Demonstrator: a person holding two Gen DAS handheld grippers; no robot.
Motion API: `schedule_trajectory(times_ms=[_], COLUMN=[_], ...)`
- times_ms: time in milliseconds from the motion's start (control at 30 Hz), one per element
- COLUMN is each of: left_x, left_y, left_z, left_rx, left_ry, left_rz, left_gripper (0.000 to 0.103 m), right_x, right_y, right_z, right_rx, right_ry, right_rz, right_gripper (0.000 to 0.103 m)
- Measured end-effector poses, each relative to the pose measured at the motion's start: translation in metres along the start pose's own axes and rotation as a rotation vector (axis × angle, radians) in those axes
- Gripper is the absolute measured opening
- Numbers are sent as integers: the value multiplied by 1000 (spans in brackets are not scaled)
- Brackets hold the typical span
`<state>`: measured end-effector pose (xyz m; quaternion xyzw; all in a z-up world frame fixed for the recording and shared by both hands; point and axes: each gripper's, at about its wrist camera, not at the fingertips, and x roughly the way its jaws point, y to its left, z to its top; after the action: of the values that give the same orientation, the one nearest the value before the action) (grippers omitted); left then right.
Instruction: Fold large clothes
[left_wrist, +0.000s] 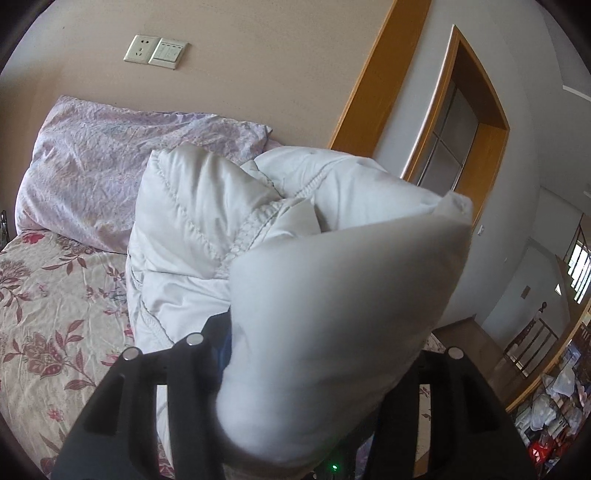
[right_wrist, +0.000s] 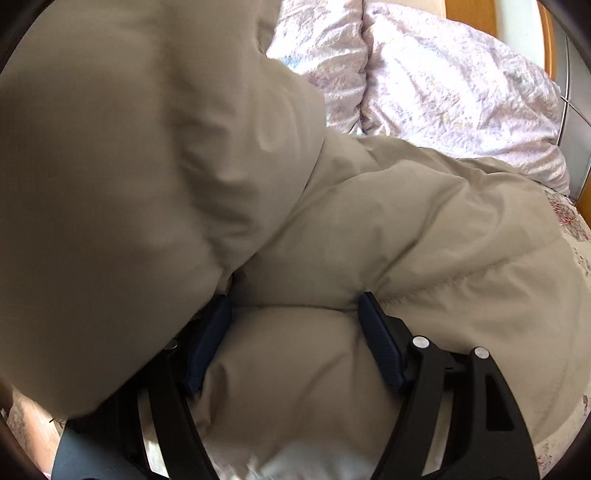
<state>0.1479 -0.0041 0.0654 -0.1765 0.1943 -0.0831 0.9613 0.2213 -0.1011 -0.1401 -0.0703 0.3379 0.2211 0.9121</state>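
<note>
The white puffer jacket (left_wrist: 207, 229) was lying bunched up on the floral bedsheet (left_wrist: 48, 295), right up against the lilac pillow (left_wrist: 103, 170) by the wall, and both grippers were buried in it. The left gripper (left_wrist: 317, 369) looked clamped on a fat roll of the padding, lifted up off the bed, probably to carry that part over the body of the jacket for a fold. Only a sliver of its blue pad showed; the other finger was hidden behind the fabric, so how tight the pinch was is a guess. The right gripper (right_wrist: 295, 332) had its 2 fingers (right_wrist: 380, 343) spread fairly wide with a quilted bulge sitting between them, pads touching the cloth on both sides, so it looked like a loose hold on the jacket rather than a hard squeeze. A big blurry flap filled the left of the right wrist view, hiding most of the bed there.
</note>
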Motion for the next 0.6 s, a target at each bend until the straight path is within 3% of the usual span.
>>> schedule_trajectory(times_ms=[233,367,600], left_x=[27,43,66], left_y=[-32,-45,-60], left_z=[-11,-19,-31], left_rx=[48,64,85], left_ry=[45,77,126], left_rz=[-35,-50,-71], left_gripper=[50,51,52], right_x=[-45,-66,-81], right_y=[-30,-47,-95], right_z=[-20,-31,-45], right_rx=[-23,-41,54], right_ry=[-65,-106,-91], right_rz=[-21,-118,-182], right_gripper=[74,74,74])
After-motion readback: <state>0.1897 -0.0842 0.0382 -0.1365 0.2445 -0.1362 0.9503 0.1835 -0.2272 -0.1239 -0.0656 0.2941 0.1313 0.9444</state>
